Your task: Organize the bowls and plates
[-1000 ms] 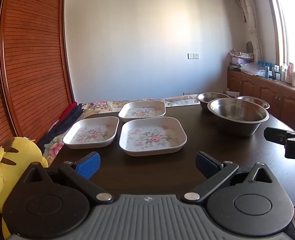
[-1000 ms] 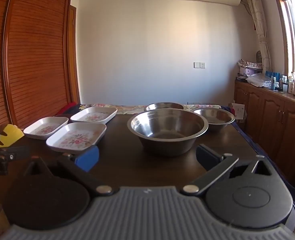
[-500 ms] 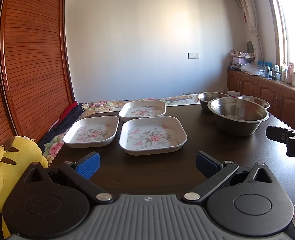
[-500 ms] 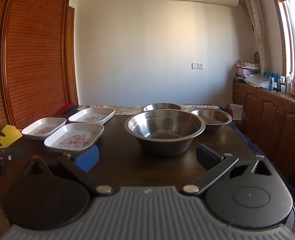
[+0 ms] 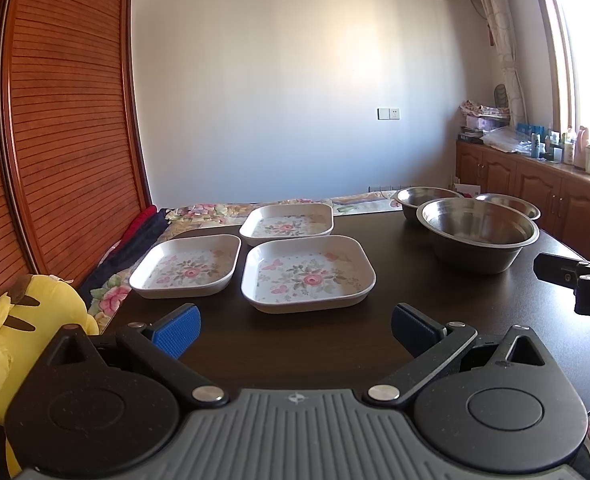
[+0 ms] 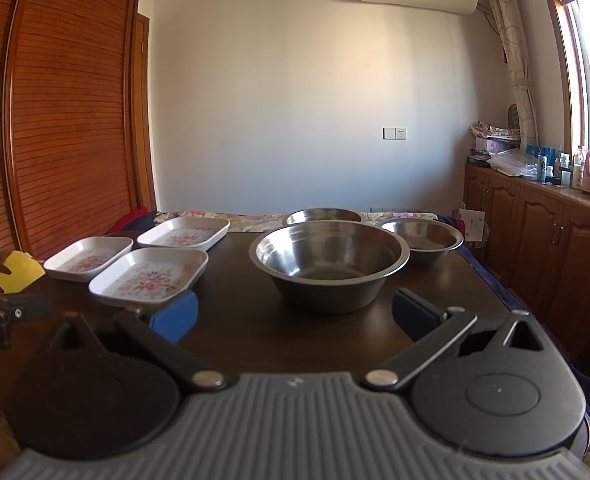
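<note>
The left gripper point(image 5: 295, 330) hung low over the near edge of the dark table point(image 5: 435, 304), its blue-padded fingers spread wide with nothing between them, and the nearest floral plate point(image 5: 307, 273) lay straight ahead of it, just beyond the fingertips and square to its line of approach. A second floral plate point(image 5: 186, 267) sat just beside that one on its left, and a third floral plate point(image 5: 287, 225) lay behind the pair, so all three formed a close cluster on the left gripper's side of the table. The right gripper point(image 6: 295, 316) was likewise open and empty, and it faced the large steel bowl point(image 6: 329, 264) directly ahead, with two smaller steel bowls point(image 6: 423, 236) standing close behind it. Each tool was thus the nearer one to its own group: plates for the left, bowls for the right. The square plates had no marked long axis, so a grip on the near rim looked the likeliest way in; the same seemed true of the bowl's near wall. Every plate and bowl appeared empty, though the rearmost bowl's interior was hidden. Nothing was stacked yet, so the sorting seemed to be at its start. A yellow plush toy point(image 5: 15, 320) sat off the table's left edge, clear of the work.
</note>
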Motion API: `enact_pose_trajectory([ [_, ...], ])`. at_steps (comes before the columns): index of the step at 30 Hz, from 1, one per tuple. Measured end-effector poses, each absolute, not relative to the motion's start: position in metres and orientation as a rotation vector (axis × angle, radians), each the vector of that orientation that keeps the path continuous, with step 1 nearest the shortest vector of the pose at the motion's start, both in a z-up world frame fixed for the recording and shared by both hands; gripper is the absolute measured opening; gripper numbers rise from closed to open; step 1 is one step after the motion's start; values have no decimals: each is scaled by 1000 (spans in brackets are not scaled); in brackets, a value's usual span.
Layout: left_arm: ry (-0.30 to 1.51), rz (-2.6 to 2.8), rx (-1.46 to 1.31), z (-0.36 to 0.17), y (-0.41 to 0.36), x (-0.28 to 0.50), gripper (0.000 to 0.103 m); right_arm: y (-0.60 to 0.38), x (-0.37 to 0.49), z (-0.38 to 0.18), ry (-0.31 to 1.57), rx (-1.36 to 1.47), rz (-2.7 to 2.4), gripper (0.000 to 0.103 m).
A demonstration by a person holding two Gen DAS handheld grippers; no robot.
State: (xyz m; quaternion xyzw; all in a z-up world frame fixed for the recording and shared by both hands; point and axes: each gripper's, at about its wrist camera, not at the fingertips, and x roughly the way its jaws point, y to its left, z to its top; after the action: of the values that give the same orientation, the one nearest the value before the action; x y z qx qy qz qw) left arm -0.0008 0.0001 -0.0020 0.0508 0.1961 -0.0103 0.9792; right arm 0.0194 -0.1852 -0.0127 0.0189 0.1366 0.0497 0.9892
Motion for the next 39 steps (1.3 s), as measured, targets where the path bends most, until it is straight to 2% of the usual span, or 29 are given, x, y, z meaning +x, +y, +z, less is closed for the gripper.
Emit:
enact_pose_trajectory([
  [39,397,-22,100,1,3,-2,103,-185,19,-13,274,37,99,103],
])
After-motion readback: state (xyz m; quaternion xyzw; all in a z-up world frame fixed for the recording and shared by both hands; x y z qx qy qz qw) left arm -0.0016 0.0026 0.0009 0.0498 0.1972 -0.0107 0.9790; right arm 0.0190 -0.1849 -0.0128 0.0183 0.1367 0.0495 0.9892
